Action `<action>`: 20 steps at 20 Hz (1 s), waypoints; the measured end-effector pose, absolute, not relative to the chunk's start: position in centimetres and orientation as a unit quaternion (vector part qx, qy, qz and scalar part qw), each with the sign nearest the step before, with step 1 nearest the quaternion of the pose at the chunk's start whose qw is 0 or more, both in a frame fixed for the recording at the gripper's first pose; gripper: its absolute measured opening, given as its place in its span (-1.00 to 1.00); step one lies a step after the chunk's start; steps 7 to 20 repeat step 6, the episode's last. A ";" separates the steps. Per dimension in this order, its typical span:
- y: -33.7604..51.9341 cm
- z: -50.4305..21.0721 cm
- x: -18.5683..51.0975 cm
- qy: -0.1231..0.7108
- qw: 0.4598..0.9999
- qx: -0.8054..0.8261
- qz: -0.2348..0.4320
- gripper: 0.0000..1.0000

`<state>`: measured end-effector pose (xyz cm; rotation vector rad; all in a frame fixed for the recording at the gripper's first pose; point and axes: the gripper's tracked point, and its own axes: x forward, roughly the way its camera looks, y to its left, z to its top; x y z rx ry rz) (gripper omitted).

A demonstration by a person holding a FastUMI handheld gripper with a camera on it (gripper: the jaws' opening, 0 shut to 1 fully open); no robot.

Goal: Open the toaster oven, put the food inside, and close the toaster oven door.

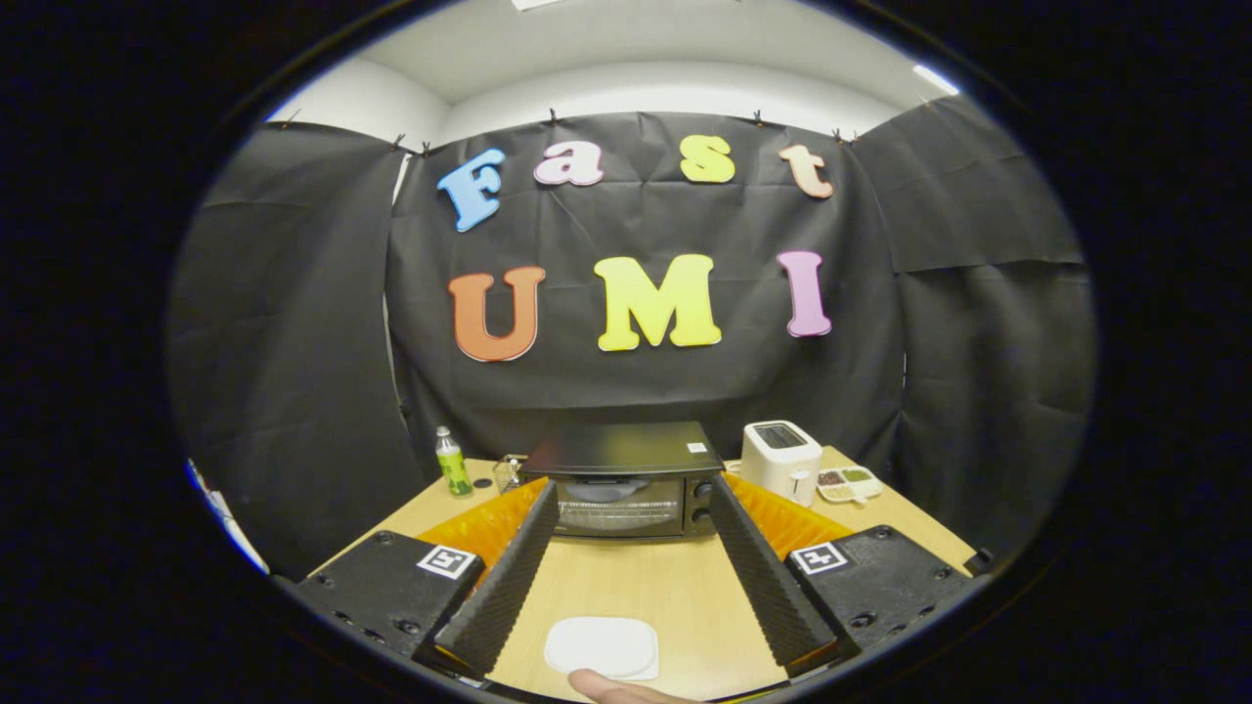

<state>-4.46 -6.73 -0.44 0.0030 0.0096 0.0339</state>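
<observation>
A black toaster oven (626,479) stands on the wooden table (646,587) beyond my fingers, its glass door shut and two knobs on its right side. My gripper (629,508) is open, its two fingers spread wide and framing the oven from a distance, with nothing between them. A flat white piece of food (602,646), a rounded square, lies on the table between the finger bases, close to me. A person's fingertip (611,687) touches its near edge.
A white pop-up toaster (780,460) stands right of the oven, with a small divided dish (847,483) of food beside it. A green bottle (452,462) and a small glass (506,472) stand to the oven's left. Black cloth walls close in behind the table.
</observation>
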 end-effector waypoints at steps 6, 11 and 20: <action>-6.3 -1.1 -4.5 0.010 1.000 0.002 0.023 1.00; -6.3 -1.1 -4.5 0.010 1.000 0.002 0.023 1.00; -6.3 -1.1 -4.5 0.010 1.000 0.002 0.023 1.00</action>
